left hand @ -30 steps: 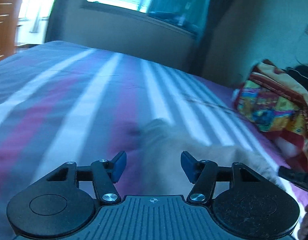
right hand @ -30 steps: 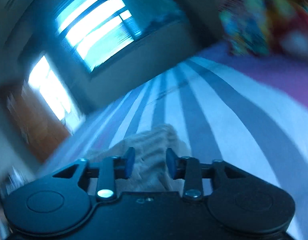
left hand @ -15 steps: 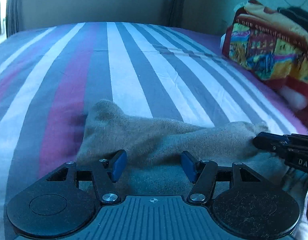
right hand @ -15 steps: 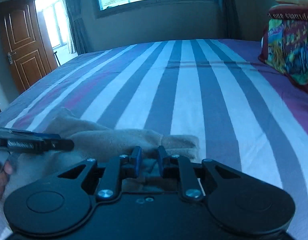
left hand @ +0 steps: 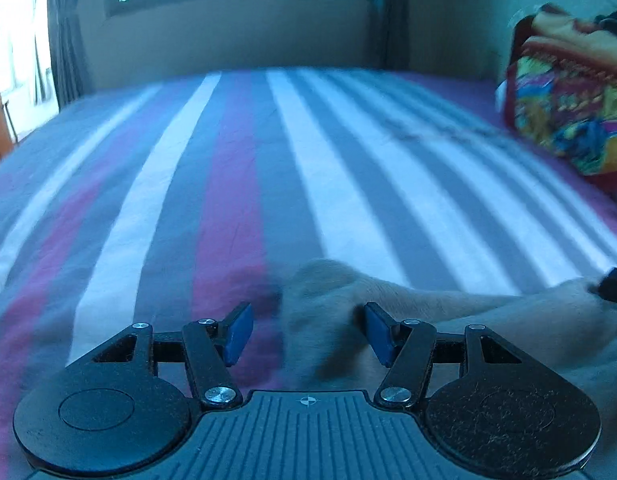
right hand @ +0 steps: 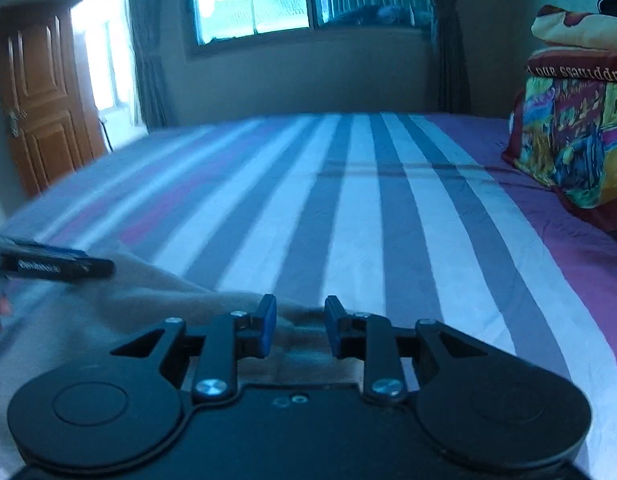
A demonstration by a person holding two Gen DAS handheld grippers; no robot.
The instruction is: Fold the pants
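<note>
The tan pants [left hand: 488, 320] lie bunched on the striped bed at the near edge of both views. My left gripper [left hand: 308, 332] hovers at their left corner. Its jaws are opening, and the cloth corner sits between the pads without being squeezed. My right gripper [right hand: 300, 328] is over the right end of the pants [right hand: 128, 308]. Its jaws are opening too, and cloth lies in the gap, not pinched. The left gripper's fingers [right hand: 68, 266] show at the left of the right wrist view. The right gripper's tip [left hand: 614, 290] pokes in at the far right of the left wrist view.
The striped bedsheet [left hand: 308, 160] stretches away toward the far wall. A stack of colourful folded blankets [right hand: 568, 140] stands at the right side of the bed. A wooden door [right hand: 40, 100] is at the left and a window [right hand: 252, 0] in the back wall.
The left gripper slid left along the pants to their corner. The right gripper levelled out of a roll, narrowed its jaws on the cloth, then widened them again.
</note>
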